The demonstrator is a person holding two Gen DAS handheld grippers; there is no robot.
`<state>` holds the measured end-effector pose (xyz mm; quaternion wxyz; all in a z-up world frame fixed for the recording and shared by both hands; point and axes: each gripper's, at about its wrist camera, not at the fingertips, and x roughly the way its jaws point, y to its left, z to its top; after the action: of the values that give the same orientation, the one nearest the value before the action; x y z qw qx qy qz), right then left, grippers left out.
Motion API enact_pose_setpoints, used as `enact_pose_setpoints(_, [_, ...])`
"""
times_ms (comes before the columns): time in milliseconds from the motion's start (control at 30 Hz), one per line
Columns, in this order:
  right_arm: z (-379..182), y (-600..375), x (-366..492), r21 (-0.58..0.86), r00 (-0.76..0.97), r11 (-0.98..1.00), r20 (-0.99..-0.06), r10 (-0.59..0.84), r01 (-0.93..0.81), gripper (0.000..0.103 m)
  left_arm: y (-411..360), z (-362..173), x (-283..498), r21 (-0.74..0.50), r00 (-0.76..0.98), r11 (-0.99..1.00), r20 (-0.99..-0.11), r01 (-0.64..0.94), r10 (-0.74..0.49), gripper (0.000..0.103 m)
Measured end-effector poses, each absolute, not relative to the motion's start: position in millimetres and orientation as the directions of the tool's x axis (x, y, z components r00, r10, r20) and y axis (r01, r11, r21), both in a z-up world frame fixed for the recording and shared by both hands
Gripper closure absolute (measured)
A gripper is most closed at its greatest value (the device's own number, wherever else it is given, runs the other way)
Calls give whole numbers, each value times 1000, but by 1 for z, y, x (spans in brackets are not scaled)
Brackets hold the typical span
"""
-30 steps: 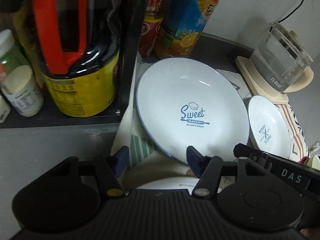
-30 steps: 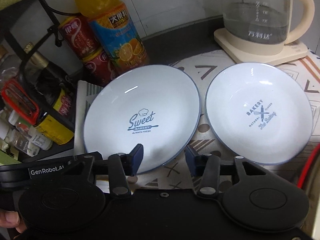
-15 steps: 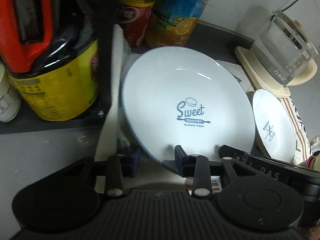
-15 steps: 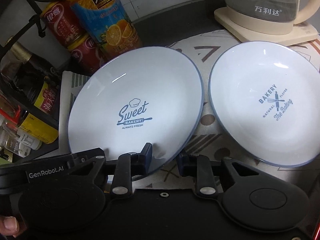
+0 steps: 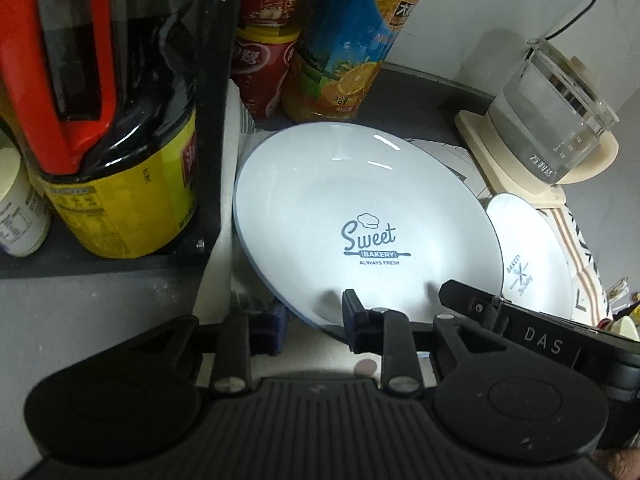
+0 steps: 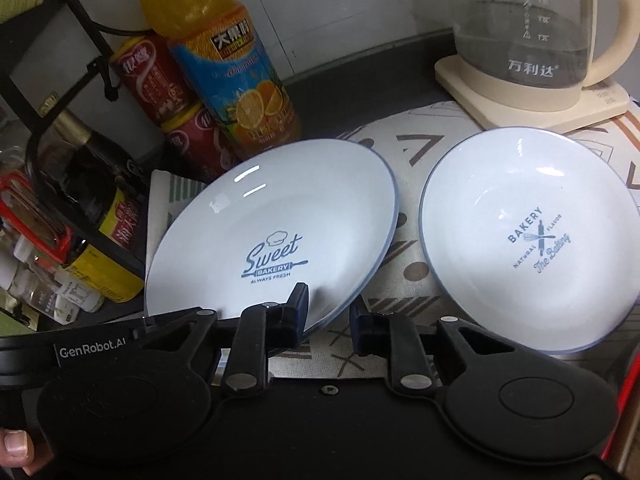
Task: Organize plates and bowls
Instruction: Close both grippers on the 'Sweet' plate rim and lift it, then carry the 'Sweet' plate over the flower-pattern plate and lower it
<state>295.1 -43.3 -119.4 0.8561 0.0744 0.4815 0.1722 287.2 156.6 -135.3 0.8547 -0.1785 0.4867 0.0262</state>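
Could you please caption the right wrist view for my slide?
Both hand-held grippers clamp the near rim of the tilted Sweet Bakery plate.

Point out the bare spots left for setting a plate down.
Bare dark counter lies behind both plates, between the juice bottle and the kettle base. A narrow cloth strip separates the Sweet plate from the Bakery plate. Left side is crowded with cans and rack.

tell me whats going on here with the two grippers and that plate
A person holds a gripper in each hand, and both have just been closing on the near rim of the Sweet Bakery plate. The left gripper takes the rim from the left, the right gripper from the right. The plate is tilted, its far edge raised, over the patterned cloth. The second bakery plate lies flat beside it, untouched, in front of the glass kettle.
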Motion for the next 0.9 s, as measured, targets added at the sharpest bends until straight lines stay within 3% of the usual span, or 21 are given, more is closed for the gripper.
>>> enact_pose_setpoints(567, [-98, -62, 263, 320, 532, 909, -738, 415, -266, 83, 152, -107, 257, -297, 570, 918, -815, -263, -101, 74])
enact_pose_setpoints(633, [-91, -60, 256, 291, 557, 904, -715, 423, -312, 103, 150, -104, 251, -287, 584, 925, -806, -249, -93, 74])
enact_pose_setpoints(667, [-87, -57, 254, 325, 532, 870, -694, 486, -371, 103, 147, -101, 248, -280, 597, 931, -797, -234, -89, 75])
enact_pose_setpoints(733, [-81, -41, 248, 279, 517, 858, -703, 488, -432, 103, 142, -97, 245, -298, 612, 934, -782, -197, -120, 85])
enact_pose_setpoints(900, [-81, -32, 242, 275, 518, 859, -704, 486, -432, 103, 126, -98, 246, -281, 600, 942, -791, -185, -118, 92])
